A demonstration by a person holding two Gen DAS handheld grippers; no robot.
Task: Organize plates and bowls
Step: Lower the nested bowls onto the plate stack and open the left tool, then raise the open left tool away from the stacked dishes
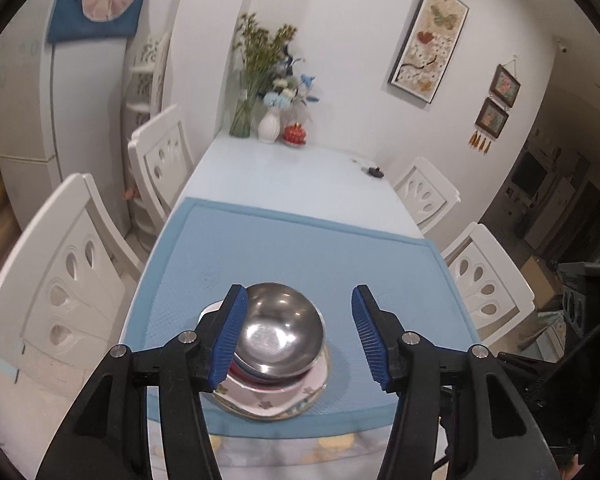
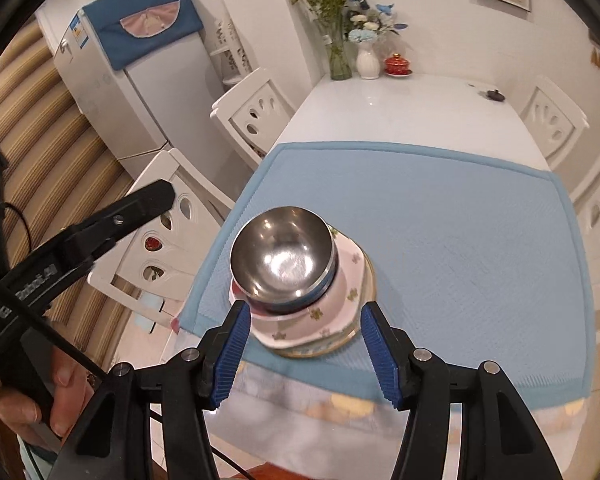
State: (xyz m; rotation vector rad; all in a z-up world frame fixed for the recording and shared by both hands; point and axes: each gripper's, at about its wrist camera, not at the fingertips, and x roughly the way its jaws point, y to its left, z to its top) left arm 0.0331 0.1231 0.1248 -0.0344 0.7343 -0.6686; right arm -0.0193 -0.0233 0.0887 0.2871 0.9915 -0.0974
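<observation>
A shiny steel bowl point(image 1: 280, 328) tops a stack near the front edge of a blue mat point(image 1: 300, 248). Beneath it lie other bowls, a square flowered plate point(image 1: 312, 394) and a round plate at the bottom. My left gripper point(image 1: 299, 292) hovers above the stack, open, its blue pads clear of the bowl. In the right wrist view the same steel bowl point(image 2: 284, 256) sits on the flowered plate point(image 2: 340, 304). My right gripper point(image 2: 305, 307) is open in front of the stack, holding nothing. The left gripper's black body point(image 2: 100, 232) shows at the left, held by a hand point(image 2: 60, 396).
The mat covers the near end of a white table point(image 1: 280, 172). White chairs point(image 1: 60, 280) point(image 1: 488, 292) flank it on both sides. At the far end stand flower vases point(image 1: 269, 126), a red lidded cup point(image 1: 295, 134) and a small black object point(image 1: 374, 171). A fridge point(image 2: 148, 92) stands at the left.
</observation>
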